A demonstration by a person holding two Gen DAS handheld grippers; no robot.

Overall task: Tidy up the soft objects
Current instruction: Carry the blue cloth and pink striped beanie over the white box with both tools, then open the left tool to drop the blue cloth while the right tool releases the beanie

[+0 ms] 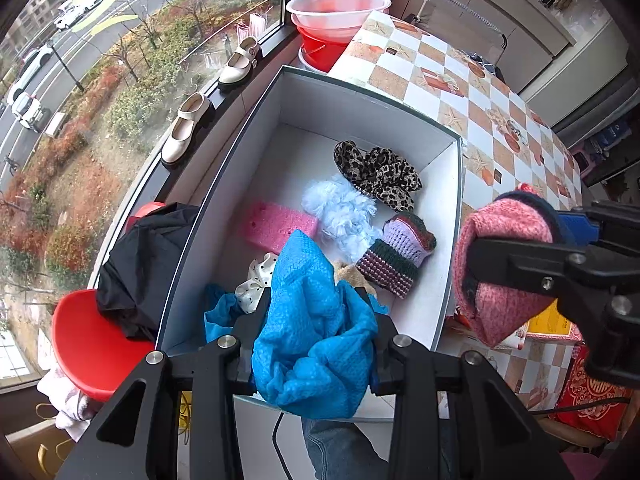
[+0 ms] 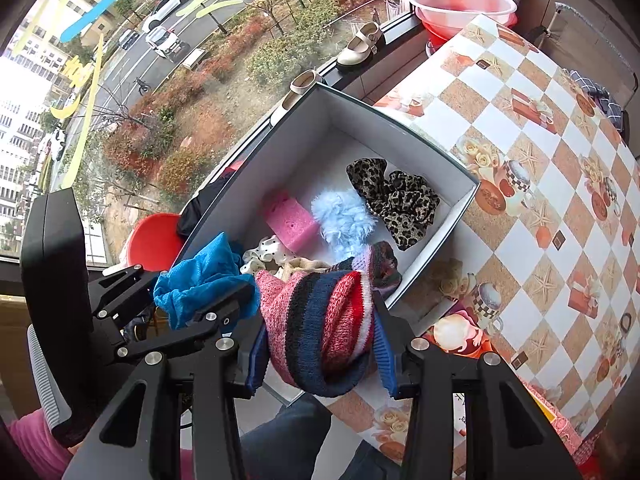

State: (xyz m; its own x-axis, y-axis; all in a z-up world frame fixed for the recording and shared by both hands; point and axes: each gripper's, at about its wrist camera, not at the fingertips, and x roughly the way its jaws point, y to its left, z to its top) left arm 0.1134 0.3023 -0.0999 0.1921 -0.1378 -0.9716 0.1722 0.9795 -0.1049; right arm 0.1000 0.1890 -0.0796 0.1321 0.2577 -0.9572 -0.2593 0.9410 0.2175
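My left gripper is shut on a blue mesh cloth and holds it over the near end of the white box. My right gripper is shut on a pink, navy and red striped knit piece, just outside the box's near right corner; it also shows in the left wrist view. In the box lie a leopard scrunchie, a pale blue fluffy piece, a pink sponge, a purple knit piece and a white dotted scrunchie.
The box stands on a checkered tablecloth by a window. A red chair with a black garment is left of the box. Two beige shoes sit on the sill. Red and white basins stand at the far end.
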